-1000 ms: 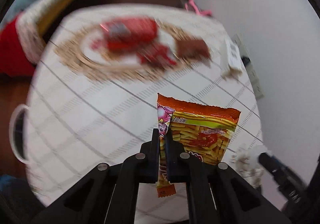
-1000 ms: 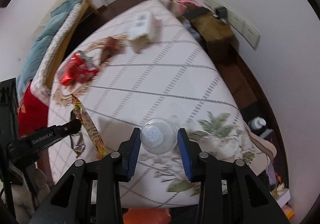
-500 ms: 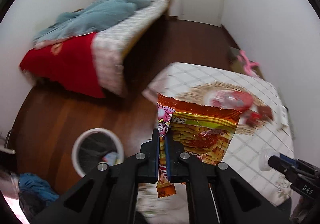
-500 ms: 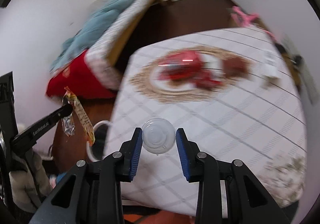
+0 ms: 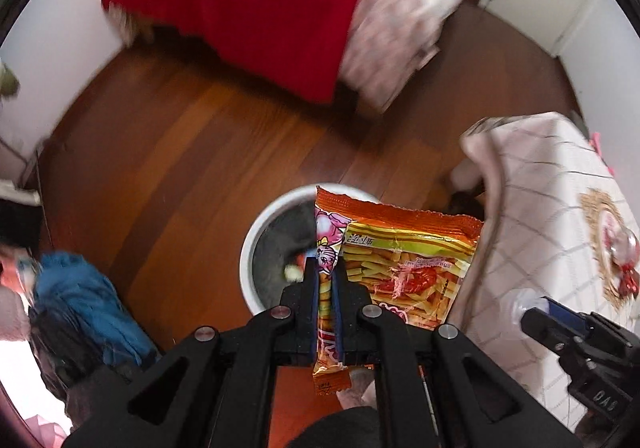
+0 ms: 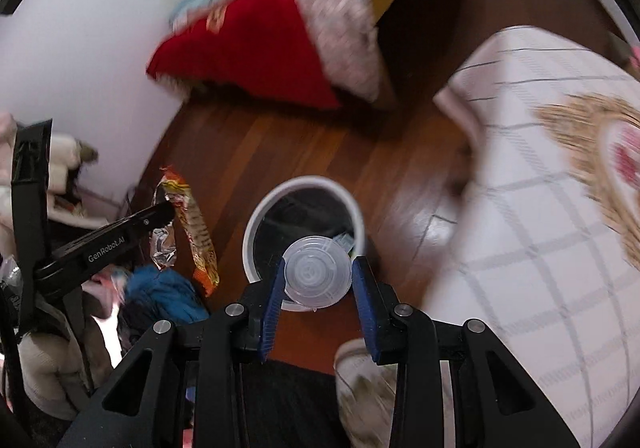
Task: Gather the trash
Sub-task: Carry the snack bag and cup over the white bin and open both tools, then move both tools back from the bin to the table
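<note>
My left gripper (image 5: 326, 272) is shut on an orange snack bag (image 5: 404, 260) and holds it above the white trash bin (image 5: 262, 224) on the wood floor. The bag (image 6: 196, 232) and the left gripper (image 6: 162, 214) also show in the right wrist view, left of the bin (image 6: 304, 184). My right gripper (image 6: 318, 274) is shut on a clear plastic cup (image 6: 316, 272), held over the bin's near rim. The right gripper (image 5: 538, 318) with the cup (image 5: 520, 302) shows in the left wrist view at right.
The table with a checked cloth (image 5: 560, 184) stands to the right, with a woven mat and red wrappers (image 5: 624, 268) on it. A bed with a red blanket (image 5: 256, 8) is behind. Blue clothes (image 5: 80, 296) lie on the floor at left.
Both grippers have swung left away from the table and down toward the floor. The trash bin has come from the lower left to just under the bag and the cup.
</note>
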The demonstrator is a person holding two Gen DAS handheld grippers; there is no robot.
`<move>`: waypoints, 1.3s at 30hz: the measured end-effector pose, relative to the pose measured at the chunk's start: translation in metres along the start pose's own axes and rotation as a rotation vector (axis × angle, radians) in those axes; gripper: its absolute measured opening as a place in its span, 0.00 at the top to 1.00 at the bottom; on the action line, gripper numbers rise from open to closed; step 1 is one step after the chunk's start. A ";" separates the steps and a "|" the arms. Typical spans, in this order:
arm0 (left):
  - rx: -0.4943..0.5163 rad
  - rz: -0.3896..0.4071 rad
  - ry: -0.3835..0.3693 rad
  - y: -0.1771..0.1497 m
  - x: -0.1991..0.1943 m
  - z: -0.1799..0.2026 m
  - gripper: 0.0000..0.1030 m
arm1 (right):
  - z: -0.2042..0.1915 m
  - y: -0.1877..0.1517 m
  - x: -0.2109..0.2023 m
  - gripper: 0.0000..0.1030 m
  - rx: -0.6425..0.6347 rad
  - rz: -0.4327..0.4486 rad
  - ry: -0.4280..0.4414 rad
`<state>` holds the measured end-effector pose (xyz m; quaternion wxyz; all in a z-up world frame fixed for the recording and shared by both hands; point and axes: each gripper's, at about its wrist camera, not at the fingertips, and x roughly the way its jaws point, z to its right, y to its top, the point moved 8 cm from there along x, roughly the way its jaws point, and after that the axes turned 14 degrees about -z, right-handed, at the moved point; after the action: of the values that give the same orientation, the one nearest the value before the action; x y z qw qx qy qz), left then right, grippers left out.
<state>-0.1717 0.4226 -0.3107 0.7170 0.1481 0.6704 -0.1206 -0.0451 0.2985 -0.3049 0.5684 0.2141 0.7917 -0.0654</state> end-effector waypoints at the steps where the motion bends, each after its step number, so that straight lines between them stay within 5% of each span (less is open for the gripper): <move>1: -0.017 -0.021 -0.014 0.003 0.010 -0.008 0.92 | -0.006 0.007 0.017 0.65 -0.006 -0.027 -0.006; 4: -0.062 -0.087 -0.016 0.009 0.045 -0.032 0.83 | -0.021 0.025 0.074 0.65 -0.022 -0.123 -0.032; 5: -0.081 -0.095 -0.022 0.011 0.051 -0.037 0.60 | -0.024 0.029 0.087 0.65 -0.025 -0.147 -0.032; 6: -0.095 -0.101 -0.029 0.012 0.057 -0.043 0.25 | -0.026 0.032 0.103 0.65 -0.028 -0.178 -0.036; 8: -0.121 -0.103 -0.035 0.011 0.061 -0.049 0.12 | -0.027 0.036 0.129 0.65 -0.030 -0.226 -0.043; 12: -0.153 -0.103 -0.023 0.004 0.065 -0.063 0.06 | -0.022 0.044 0.165 0.60 -0.001 -0.302 -0.022; 14: -0.148 -0.088 -0.006 0.003 0.064 -0.064 0.03 | -0.014 0.047 0.173 0.37 0.016 -0.315 -0.022; 19: -0.140 -0.049 0.011 -0.008 0.050 -0.062 0.02 | -0.007 0.047 0.171 0.01 0.009 -0.307 -0.044; 29: -0.115 0.005 0.031 -0.040 0.007 -0.046 0.02 | -0.007 0.030 0.124 0.00 -0.076 -0.272 -0.231; 39: -0.101 0.065 0.039 -0.066 -0.036 -0.035 0.02 | -0.023 0.010 0.065 0.00 -0.112 -0.197 -0.240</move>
<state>-0.2316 0.3738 -0.2799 0.7139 0.1357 0.6843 -0.0606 -0.0777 0.3324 -0.3562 0.6610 0.0941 0.7375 -0.1016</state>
